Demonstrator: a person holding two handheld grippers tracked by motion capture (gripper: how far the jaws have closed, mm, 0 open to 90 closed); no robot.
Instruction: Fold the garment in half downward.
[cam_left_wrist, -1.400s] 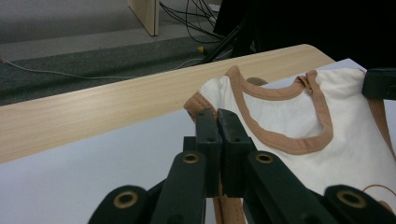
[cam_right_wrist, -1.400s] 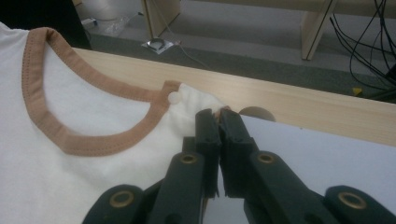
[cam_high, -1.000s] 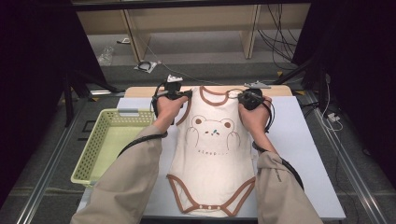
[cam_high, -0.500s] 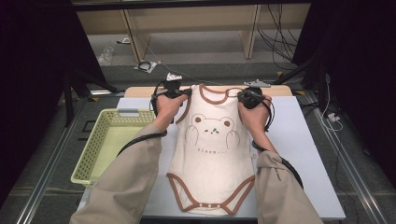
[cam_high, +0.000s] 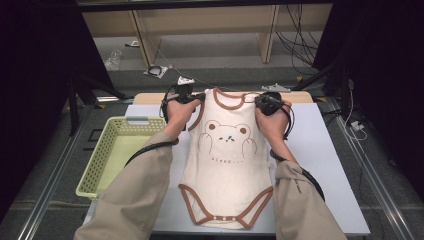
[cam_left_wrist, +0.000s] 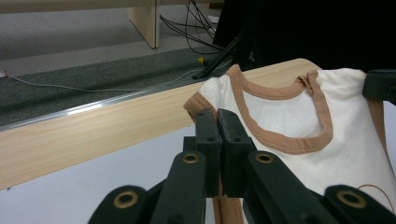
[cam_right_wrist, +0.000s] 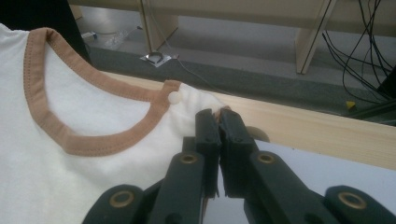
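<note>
Cream bodysuit (cam_high: 226, 160) flat on the table (cam_high: 320, 150); my left gripper (cam_high: 196, 97) and right gripper (cam_high: 256, 100) each clamped tight on a shoulder strap.

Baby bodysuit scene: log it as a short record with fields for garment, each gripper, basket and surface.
garment: cream bodysuit with brown trim and a bear print, spread flat, neck end away from the person
left gripper: shut on the bodysuit's shoulder
right gripper: shut on the other shoulder, near a small white snap
basket: pale green, left of the garment
surface: white table
</note>
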